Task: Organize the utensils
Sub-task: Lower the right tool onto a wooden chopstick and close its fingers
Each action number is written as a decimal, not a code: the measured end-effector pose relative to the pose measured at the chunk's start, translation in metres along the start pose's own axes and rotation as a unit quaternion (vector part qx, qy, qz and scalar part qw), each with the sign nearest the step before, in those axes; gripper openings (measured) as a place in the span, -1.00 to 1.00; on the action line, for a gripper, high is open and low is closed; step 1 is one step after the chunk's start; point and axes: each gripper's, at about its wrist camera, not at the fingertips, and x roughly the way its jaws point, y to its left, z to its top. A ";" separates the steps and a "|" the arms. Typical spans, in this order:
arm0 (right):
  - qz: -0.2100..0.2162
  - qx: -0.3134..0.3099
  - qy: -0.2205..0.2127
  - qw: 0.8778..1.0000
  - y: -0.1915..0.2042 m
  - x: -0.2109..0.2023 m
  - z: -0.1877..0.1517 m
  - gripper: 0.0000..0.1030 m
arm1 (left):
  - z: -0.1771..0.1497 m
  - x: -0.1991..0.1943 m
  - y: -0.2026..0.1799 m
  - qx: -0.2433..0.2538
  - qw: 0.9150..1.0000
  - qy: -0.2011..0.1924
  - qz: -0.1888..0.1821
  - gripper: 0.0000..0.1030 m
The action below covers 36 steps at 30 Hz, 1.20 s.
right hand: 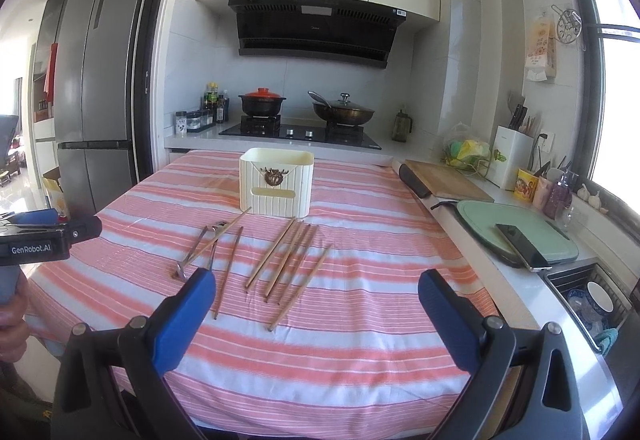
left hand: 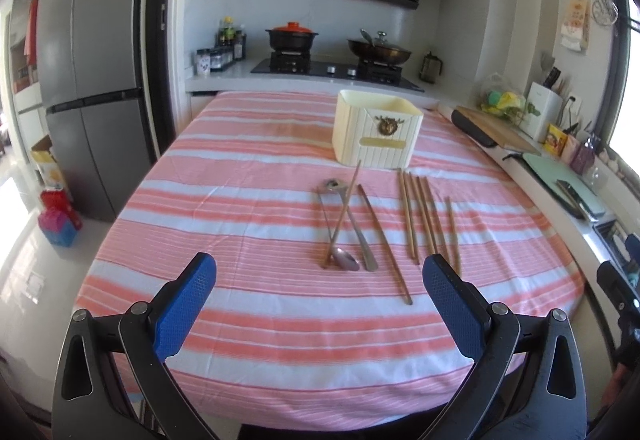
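A cream utensil holder (left hand: pixel 376 130) (right hand: pixel 276 180) stands upright at the far middle of the pink striped tablecloth (left hand: pixel 240 200) (right hand: pixel 380 240). In front of it lie two metal spoons (left hand: pixel 344 236) (right hand: pixel 200 246) crossed by a wooden chopstick (left hand: pixel 345 212), and one long chopstick (left hand: pixel 384 244) (right hand: pixel 228 268) beside them. Several more wooden chopsticks (left hand: pixel 424 220) (right hand: pixel 288 260) lie to their right. My left gripper (left hand: pixel 320 282) hovers open near the table's front, short of the spoons. My right gripper (right hand: pixel 316 300) is open too, nothing between its fingers, short of the chopsticks.
A counter runs along the right with a wooden board (right hand: pixel 444 176), a green mat (right hand: pixel 520 232) carrying a phone (right hand: pixel 520 244), and a sink (right hand: pixel 592 300). Behind the table is a stove with a pot (right hand: pixel 262 102) and a wok (right hand: pixel 344 112). A fridge (left hand: pixel 88 80) stands at left.
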 end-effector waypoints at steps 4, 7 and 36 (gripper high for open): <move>0.006 -0.003 0.022 1.000 0.005 0.017 -0.002 1.00 | -0.006 0.036 -0.003 -0.004 0.999 0.034 -0.018 0.99; 0.005 -0.007 0.027 1.000 0.005 0.025 -0.002 1.00 | -0.003 0.055 -0.002 -0.013 0.998 0.046 -0.027 0.99; 0.050 0.099 0.192 0.975 -0.058 0.180 -0.022 0.85 | 0.107 0.266 -0.053 0.202 0.961 0.149 -0.118 0.72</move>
